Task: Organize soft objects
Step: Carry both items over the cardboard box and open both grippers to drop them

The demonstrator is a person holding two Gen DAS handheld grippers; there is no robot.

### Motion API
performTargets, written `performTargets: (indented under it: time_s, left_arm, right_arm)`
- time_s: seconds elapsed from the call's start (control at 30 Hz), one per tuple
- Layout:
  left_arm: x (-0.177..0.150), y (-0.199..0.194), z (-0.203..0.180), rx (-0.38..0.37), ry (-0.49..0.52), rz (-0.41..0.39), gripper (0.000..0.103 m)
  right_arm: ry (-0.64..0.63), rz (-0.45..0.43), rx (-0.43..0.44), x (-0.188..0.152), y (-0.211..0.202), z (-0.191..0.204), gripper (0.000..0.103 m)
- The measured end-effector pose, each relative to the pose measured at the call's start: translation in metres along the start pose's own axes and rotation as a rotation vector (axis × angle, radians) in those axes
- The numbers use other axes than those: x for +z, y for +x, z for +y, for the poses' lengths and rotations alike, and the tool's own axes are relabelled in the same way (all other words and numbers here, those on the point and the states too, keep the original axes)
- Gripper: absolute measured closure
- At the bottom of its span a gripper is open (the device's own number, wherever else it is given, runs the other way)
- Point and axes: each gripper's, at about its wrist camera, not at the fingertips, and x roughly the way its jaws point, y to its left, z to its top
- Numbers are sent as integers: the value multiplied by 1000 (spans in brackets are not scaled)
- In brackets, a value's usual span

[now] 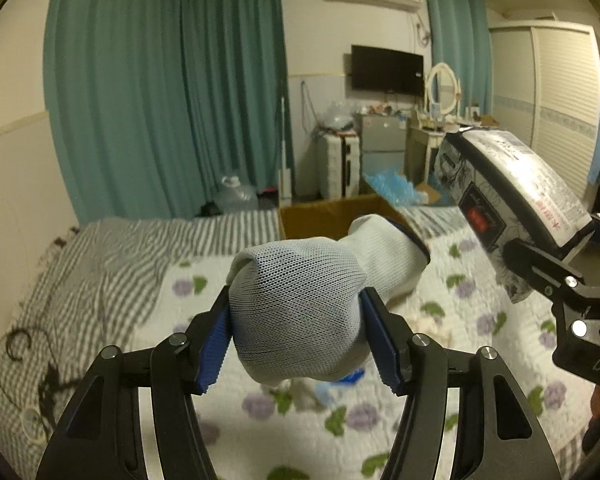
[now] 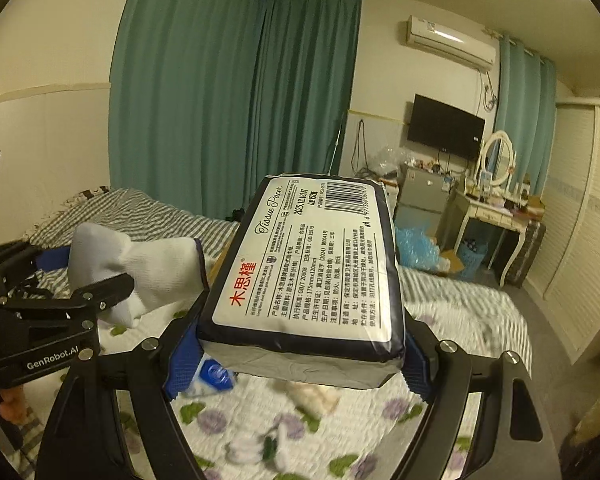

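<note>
Sock (image 1: 300, 312) between left claw (image 1: 296, 340) pads

Bed (image 1: 112, 280) with striped sheet, floral quilt (image 1: 452, 364) over it, small soft items (image 2: 314, 396) scattered on quilt
</note>
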Motion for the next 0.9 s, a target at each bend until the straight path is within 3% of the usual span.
performTargets:
  time_s: [0.2, 0.43, 0.77, 0.9]
  left_arm:
    - [37, 45, -4, 20, 13, -4, 42]
    - [64, 120, -18, 35, 24, 22, 42]
    - [39, 224, -24, 27, 7, 143, 43]
    - [27, 246, -33, 30, 30, 163, 42]
  right_arm:
    - [-1, -16, 22, 35, 43, -14, 21]
    - [-13, 12, 33, 49, 122, -26, 21]
    - [15, 158, 64, 12, 258, -50, 21]
    - [15, 202, 91, -7, 290, -56, 21]
